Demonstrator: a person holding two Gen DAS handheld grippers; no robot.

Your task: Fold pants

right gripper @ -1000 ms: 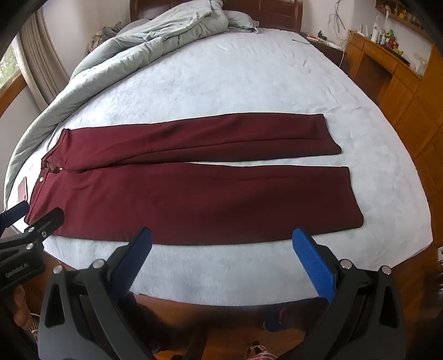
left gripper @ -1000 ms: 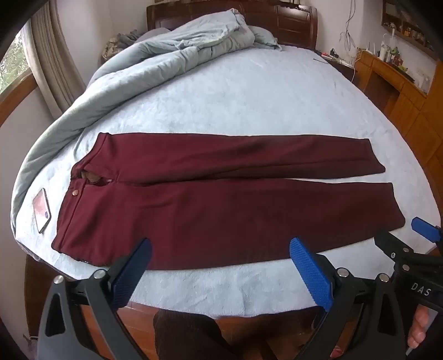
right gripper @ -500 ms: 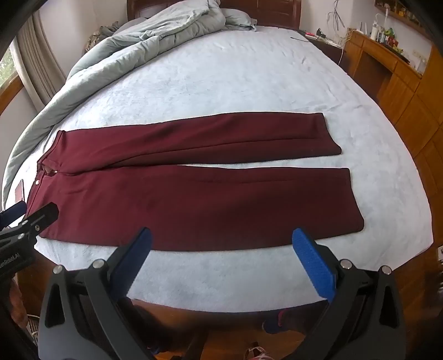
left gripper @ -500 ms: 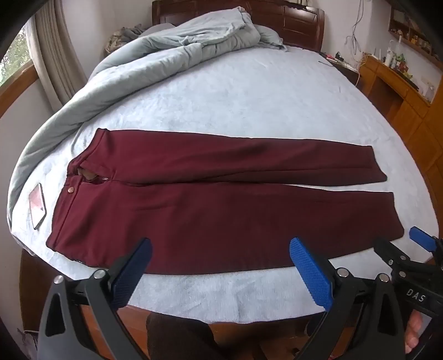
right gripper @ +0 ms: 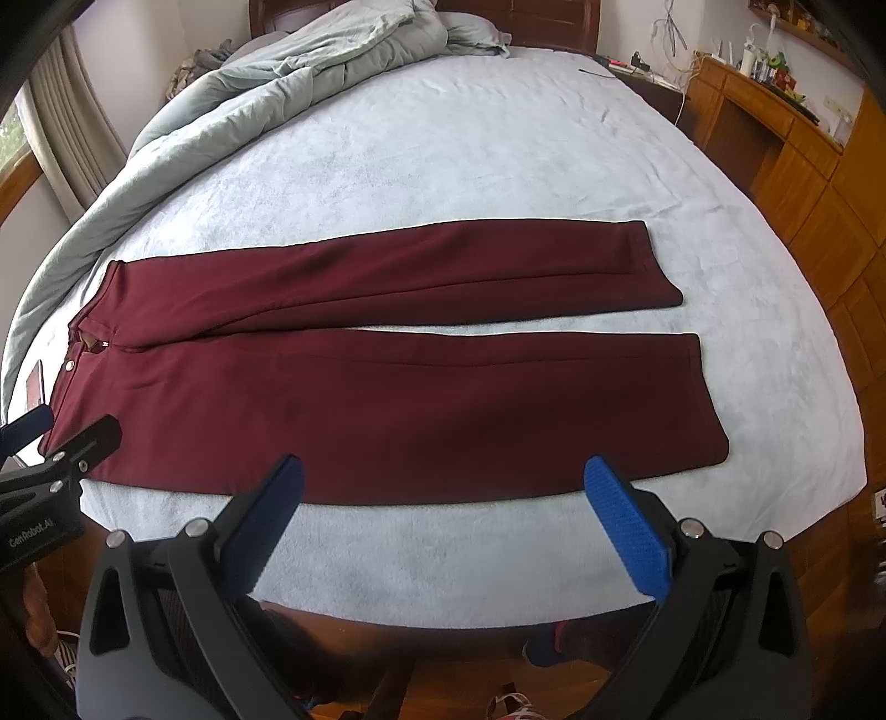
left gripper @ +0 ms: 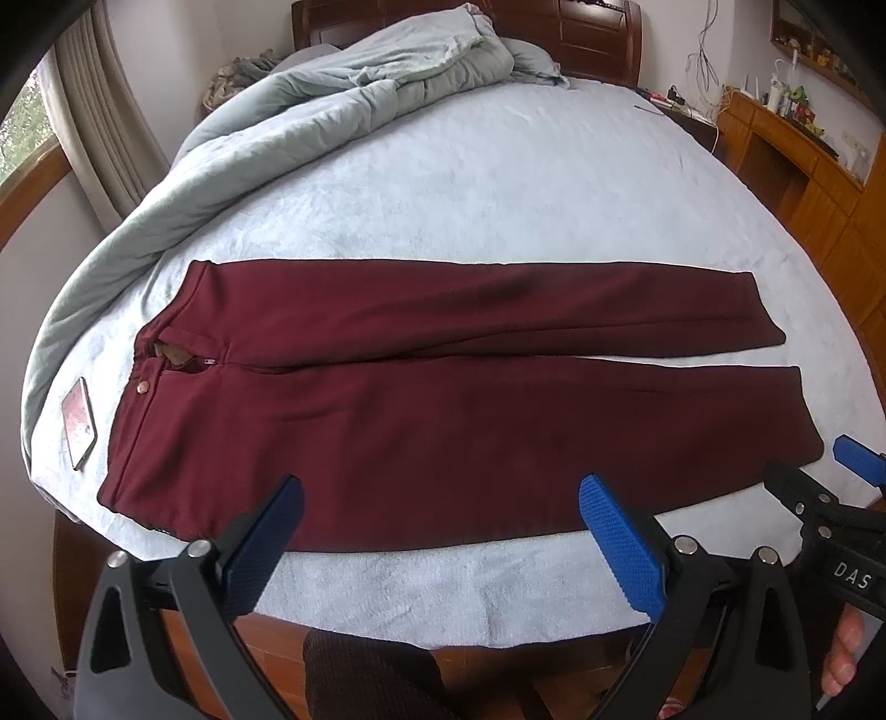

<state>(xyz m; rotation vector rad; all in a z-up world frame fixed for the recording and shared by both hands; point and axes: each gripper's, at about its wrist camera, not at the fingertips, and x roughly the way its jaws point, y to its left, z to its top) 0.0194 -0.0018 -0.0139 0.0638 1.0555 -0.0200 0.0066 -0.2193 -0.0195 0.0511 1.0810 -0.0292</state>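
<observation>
Dark red pants [left gripper: 454,399] [right gripper: 387,387] lie flat on the bed, waistband at the left, both legs stretched to the right. The far leg partly overlaps the near one by the crotch. My left gripper [left gripper: 443,526] hovers open over the near edge of the pants, nothing between its blue pads. My right gripper [right gripper: 446,512] is open too, just off the near leg's lower edge; it also shows at the right edge of the left wrist view as the right gripper [left gripper: 819,487]. The left gripper [right gripper: 55,443] appears at the left edge of the right wrist view.
A light blue sheet [left gripper: 470,194] covers the bed. A grey duvet [left gripper: 310,105] is bunched along the far left. A phone [left gripper: 80,421] lies left of the waistband. Wooden cabinets [right gripper: 803,166] stand at the right, a headboard [left gripper: 587,33] behind, floor below the bed's front edge.
Both grippers have drifted slightly forward and up, so the pants sit lower and nearer in view. The pants have not moved and both grippers stay open.
</observation>
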